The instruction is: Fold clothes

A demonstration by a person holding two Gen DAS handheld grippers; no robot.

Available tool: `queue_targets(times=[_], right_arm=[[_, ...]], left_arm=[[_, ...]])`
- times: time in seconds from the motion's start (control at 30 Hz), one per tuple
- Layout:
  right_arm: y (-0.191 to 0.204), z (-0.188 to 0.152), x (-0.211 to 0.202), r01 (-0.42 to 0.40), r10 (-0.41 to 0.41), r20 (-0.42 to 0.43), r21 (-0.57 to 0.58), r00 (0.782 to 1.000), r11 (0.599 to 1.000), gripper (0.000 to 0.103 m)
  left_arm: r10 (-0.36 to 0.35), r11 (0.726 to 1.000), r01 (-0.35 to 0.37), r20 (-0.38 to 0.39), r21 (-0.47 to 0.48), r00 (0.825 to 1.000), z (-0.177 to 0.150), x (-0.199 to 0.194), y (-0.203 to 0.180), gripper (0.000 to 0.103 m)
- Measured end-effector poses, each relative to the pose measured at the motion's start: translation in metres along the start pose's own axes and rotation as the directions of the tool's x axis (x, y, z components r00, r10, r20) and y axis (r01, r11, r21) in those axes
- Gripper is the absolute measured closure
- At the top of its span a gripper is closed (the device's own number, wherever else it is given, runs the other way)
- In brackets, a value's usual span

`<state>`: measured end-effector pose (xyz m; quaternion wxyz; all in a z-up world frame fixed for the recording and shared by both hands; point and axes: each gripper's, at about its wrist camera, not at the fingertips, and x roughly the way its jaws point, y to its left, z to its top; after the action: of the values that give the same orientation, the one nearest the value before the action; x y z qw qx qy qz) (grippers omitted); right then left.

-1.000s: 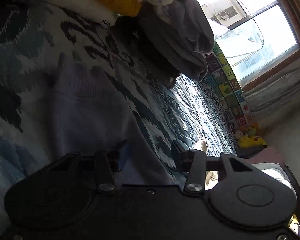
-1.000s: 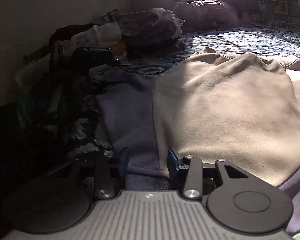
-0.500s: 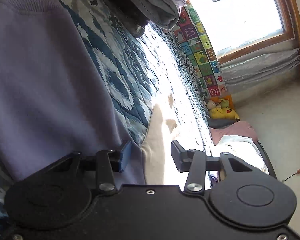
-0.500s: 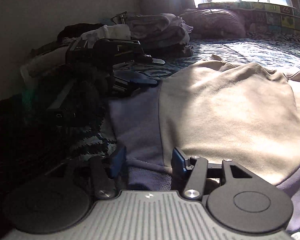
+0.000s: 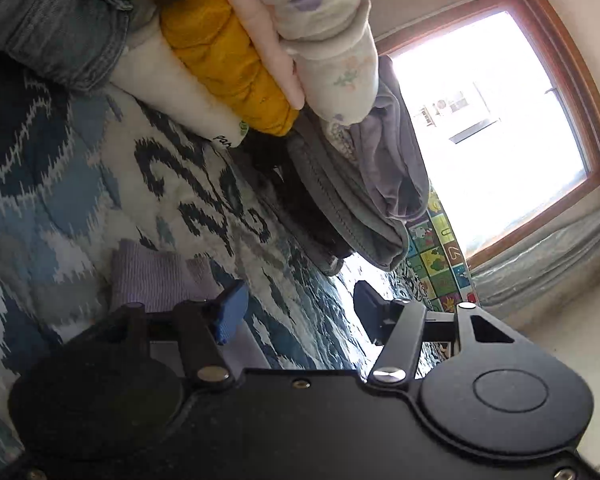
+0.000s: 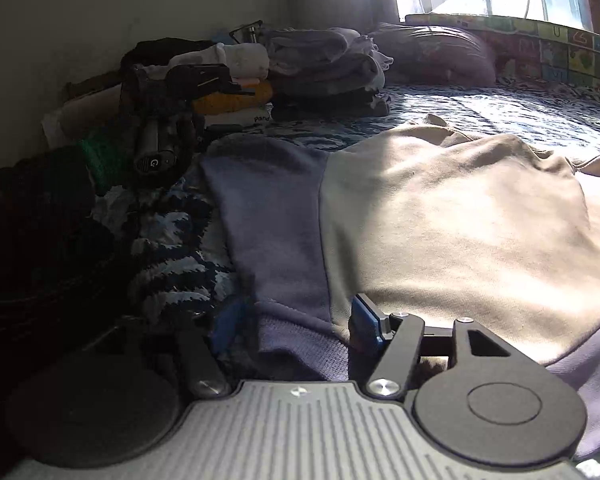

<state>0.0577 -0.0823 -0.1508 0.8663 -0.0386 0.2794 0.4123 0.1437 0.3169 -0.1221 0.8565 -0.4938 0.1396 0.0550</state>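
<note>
A beige sweatshirt (image 6: 440,216) with lavender sleeves lies flat on the patterned bedspread (image 5: 72,184). My right gripper (image 6: 296,328) is open at its near edge, with the ribbed lavender hem (image 6: 300,348) lying between the two blue-padded fingers. My left gripper (image 5: 300,314) is open too, low over bare bedspread. A ribbed lavender cuff (image 5: 152,276) lies just left of its left finger and is not held. In the right wrist view the left gripper (image 6: 234,82) hovers at the sweatshirt's far left end, beside the folded stacks.
Folded clothes are stacked at the wall: denim (image 5: 52,28), a yellow piece (image 5: 228,60), a floral piece (image 5: 324,36), grey garments (image 5: 364,200). A pillow (image 6: 432,56) and alphabet mat (image 6: 560,52) lie under the window (image 5: 480,120). Dark clothing (image 6: 40,240) sits at left.
My left gripper has swung off the lavender sleeve toward the folded stacks; only the cuff remains at its lower left. The right gripper stayed open and edged forward at the hem.
</note>
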Motion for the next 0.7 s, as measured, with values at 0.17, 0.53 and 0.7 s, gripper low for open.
queue_targets(times=[0.17,0.53,0.7], right_arm=[[0.002,0.002,-0.011,0.027,-0.028,0.021,0.037,0.999,0.999,0.039],[-0.082,-0.013,-0.118,0.243,-0.385,0.149,0.56,0.911,0.792,0.039],[-0.138,-0.055,-0.158,0.252,-0.544,0.096,0.811,0.833,0.529,0.039]], left_arm=[[0.004,0.996,0.015,-0.202,0.091,0.979,-0.048,0.018,-0.023,0.036],[-0.007,0.939,0.11,-0.301,0.325,0.954,-0.139,-0.015,-0.078,0.038],[-0.023,0.77,0.258,-0.38,0.584,0.925,-0.208,-0.043,-0.13,0.038]])
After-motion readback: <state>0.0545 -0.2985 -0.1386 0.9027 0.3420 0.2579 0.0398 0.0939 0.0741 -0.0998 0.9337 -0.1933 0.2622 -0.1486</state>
